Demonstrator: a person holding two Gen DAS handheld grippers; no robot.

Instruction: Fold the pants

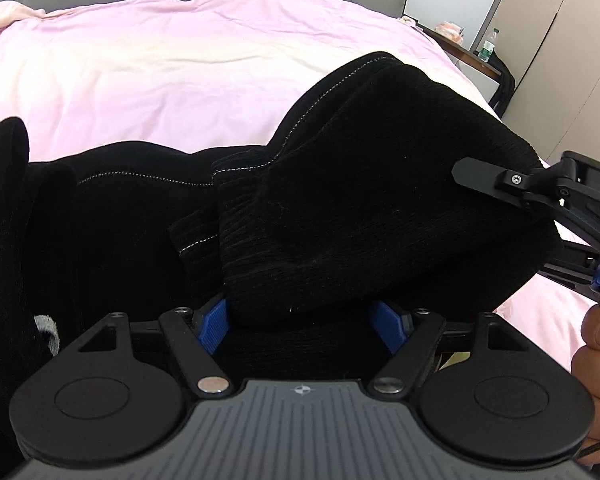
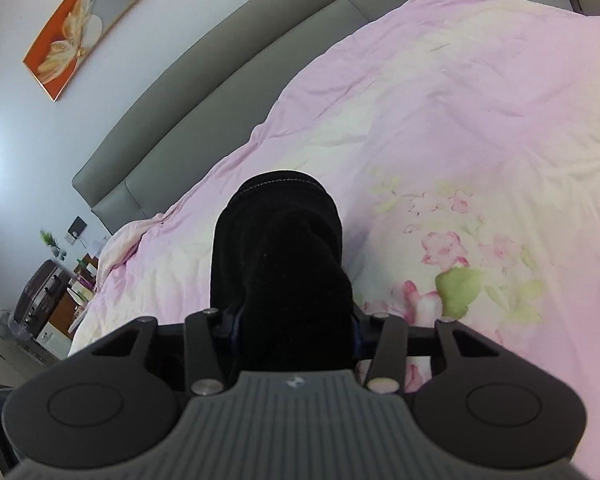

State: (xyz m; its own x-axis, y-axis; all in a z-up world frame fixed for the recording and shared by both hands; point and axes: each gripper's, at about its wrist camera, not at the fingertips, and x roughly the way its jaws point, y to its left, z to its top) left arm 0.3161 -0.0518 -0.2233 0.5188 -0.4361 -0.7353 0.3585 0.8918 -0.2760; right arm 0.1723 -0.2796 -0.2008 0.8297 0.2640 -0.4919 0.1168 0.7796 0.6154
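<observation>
The black ribbed pants point(image 1: 340, 216) with pale stitching are bunched and lifted above the pink bed cover point(image 1: 160, 72). My left gripper point(image 1: 300, 320) is shut on a thick fold of the pants between its blue pads point(image 1: 214, 326). The right gripper point(image 1: 500, 188) enters from the right edge of the left wrist view and pinches the pants' upper right corner. In the right wrist view the right gripper point(image 2: 296, 332) is shut on a raised wad of the pants point(image 2: 278, 248), which hides its fingertips.
A grey padded headboard point(image 2: 204, 92) runs along the bed's far side. A side table with a bottle point(image 1: 488, 46) stands at the right of the bed. A floral patch point(image 2: 452, 256) marks the cover. A suitcase and clutter point(image 2: 44, 292) stand beside the bed.
</observation>
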